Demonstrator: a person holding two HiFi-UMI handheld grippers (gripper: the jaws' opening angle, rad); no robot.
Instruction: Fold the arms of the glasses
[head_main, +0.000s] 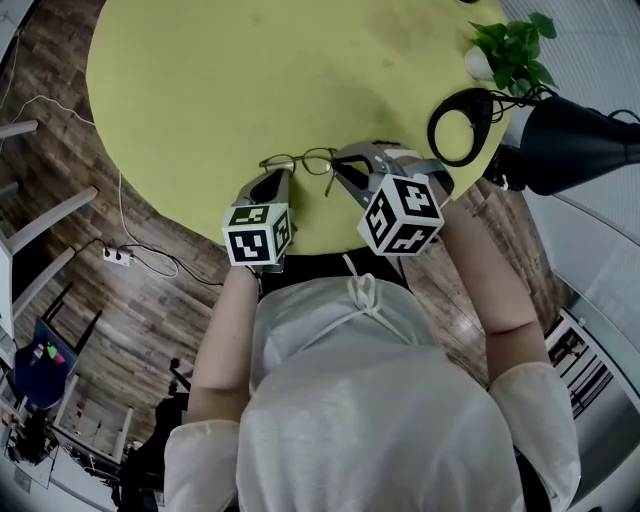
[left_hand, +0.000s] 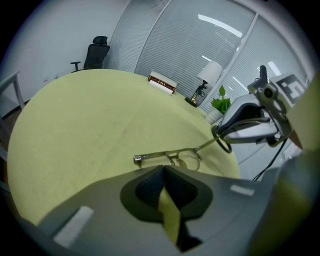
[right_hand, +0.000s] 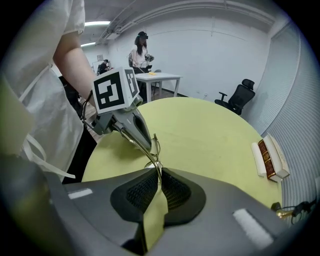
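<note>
As the right hand-held gripper pinches one thin arm of the gold wire-rimmed glasses near the front edge of the round yellow-green tabletop, the left hand-held gripper, jaws together and empty, hovers just beside the frame's other end. So slim a grip could let the wire slip or twist. A hard push at the hinge might bend the arm.
</note>
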